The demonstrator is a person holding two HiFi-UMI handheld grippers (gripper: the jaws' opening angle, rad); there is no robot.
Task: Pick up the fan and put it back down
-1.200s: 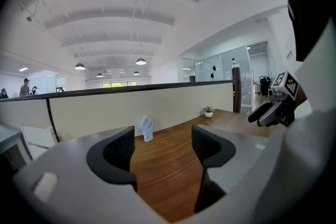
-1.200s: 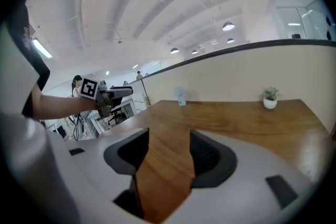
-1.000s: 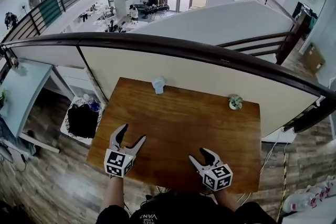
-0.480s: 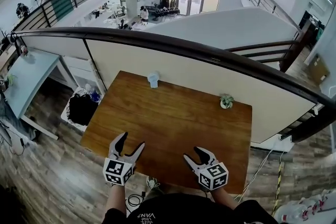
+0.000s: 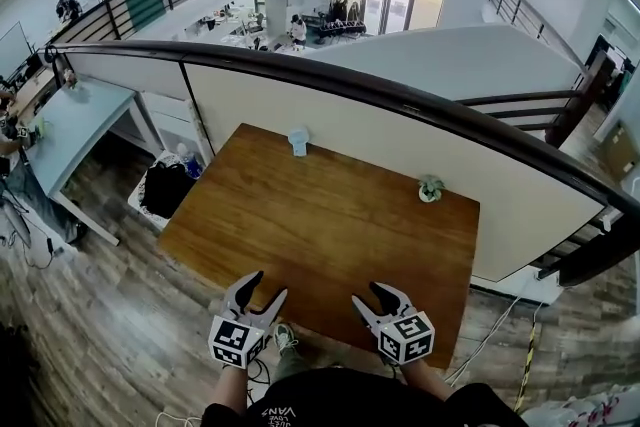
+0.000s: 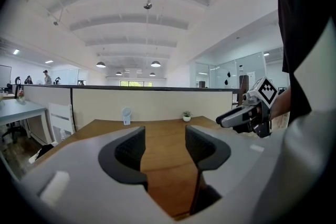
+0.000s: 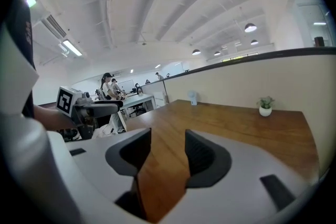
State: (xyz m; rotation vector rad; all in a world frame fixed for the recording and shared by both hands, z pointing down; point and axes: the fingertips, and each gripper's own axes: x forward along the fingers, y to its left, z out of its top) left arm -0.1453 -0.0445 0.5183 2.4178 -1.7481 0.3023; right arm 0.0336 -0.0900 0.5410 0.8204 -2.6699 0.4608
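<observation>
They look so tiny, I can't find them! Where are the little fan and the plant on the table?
fan [image 5: 298, 137]: head view, on its round white head.
plant [image 5: 430, 183]: head view, on its green leaves.
</observation>
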